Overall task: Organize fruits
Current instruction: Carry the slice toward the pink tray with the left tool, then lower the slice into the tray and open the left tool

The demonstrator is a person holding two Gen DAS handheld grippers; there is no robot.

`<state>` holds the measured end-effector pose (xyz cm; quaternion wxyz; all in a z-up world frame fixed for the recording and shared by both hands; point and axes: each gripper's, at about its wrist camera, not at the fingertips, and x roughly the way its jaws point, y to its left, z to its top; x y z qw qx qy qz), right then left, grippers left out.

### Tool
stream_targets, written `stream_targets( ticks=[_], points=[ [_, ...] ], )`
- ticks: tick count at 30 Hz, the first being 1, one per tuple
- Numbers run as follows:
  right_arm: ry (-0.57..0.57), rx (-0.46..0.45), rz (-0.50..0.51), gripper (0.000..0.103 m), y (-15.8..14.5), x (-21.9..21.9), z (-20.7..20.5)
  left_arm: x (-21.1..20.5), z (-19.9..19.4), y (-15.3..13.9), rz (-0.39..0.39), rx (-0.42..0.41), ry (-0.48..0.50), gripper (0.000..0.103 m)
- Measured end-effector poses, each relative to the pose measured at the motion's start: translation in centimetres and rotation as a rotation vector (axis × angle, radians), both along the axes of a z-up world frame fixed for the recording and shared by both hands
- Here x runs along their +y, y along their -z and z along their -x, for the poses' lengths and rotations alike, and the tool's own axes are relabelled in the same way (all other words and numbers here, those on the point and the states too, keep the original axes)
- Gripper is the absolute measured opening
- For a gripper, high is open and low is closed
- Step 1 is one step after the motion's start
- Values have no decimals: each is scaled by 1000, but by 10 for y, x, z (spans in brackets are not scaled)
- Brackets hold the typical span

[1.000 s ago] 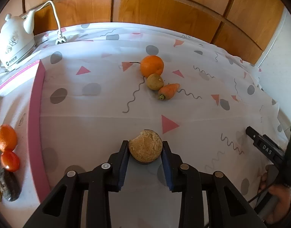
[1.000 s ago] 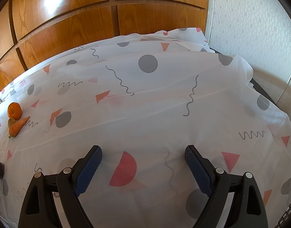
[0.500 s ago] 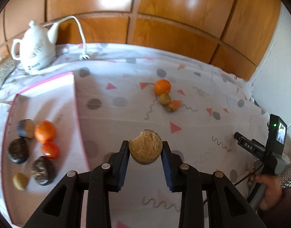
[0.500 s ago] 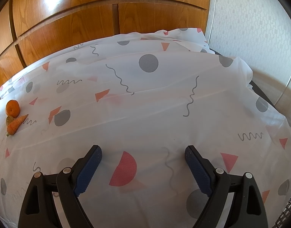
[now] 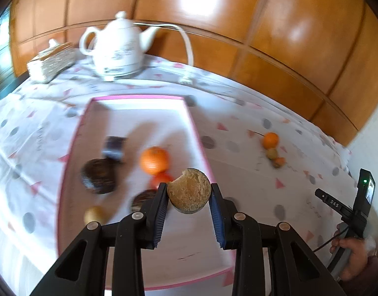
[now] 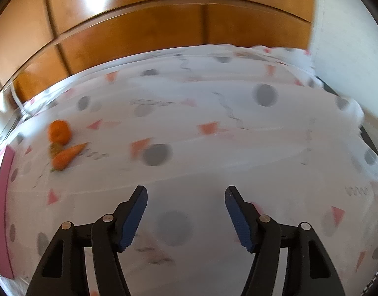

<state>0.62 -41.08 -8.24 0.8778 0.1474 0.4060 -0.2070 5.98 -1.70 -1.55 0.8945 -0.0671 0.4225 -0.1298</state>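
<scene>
Fruit sorting: left gripper (image 5: 189,198) clamps brown round fruit (image 5: 189,190) above pink-rimmed tray (image 5: 200,145), prob. to join orange (image 5: 154,159) & dark pieces there. Right gripper (image 6: 186,201), jaws just narrowed, grasps nothing; loose orange (image 6: 59,131), carrot (image 6: 67,157) w/ small greenish fruit remain on cloth

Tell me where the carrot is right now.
The carrot lies on the tablecloth at the left of the right wrist view, beside a small greenish fruit and just below an orange.
</scene>
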Motion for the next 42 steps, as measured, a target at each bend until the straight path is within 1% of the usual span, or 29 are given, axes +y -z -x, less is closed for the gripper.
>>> stream_targets(
  ticks=[2, 5, 9, 11, 14, 16, 19, 24, 28, 30, 32, 36, 40, 41, 42],
  points=[
    [-30, 2, -16, 63, 1, 8, -8, 16, 3, 0, 4, -1, -37, 33],
    [-58, 15, -16, 62, 4, 19, -15, 46, 8, 2, 21, 6, -105, 33],
    [-71, 32, 20, 63, 8, 28, -19, 86, 18, 3, 42, 13, -196, 33],
    [-73, 34, 27, 63, 9, 29, -20, 99, 24, 4, 45, 13, -220, 33],
    [-71, 36, 29, 63, 7, 30, -22, 109, 30, 9, 51, 21, -234, 33],
    [-72, 39, 30, 63, 7, 33, -23, 109, 32, 13, 54, 31, -233, 33],
    [-80, 38, 20, 62, 5, 36, -26, 102, 31, 16, 37, 37, -215, 33],
    [-122, 38, 0, 62, 5, 47, -31, 92, 28, 21, 16, 46, -171, 33],
    [-140, 13, -76, 62, 2, 51, -38, 77, 29, 21, -16, 30, -113, 34],
    [-161, 0, -92, 62, -2, 57, -45, 74, 28, 25, -15, 47, -105, 34],
    [-192, -12, -120, 57, -7, 65, -54, 74, 27, 29, -20, 61, -109, 34],
    [-232, -20, -148, 57, -11, 78, -74, 75, 27, 30, -20, 63, -116, 34],
    [-239, 1, -170, 56, -8, 84, -94, 75, 28, 31, -22, 65, -118, 34],
    [-239, 7, -181, 51, -6, 84, -98, 75, 27, 31, -22, 65, -120, 34],
    [-238, 12, -194, 47, -3, 84, -101, 76, 28, 30, -22, 63, -123, 34]
  ],
)
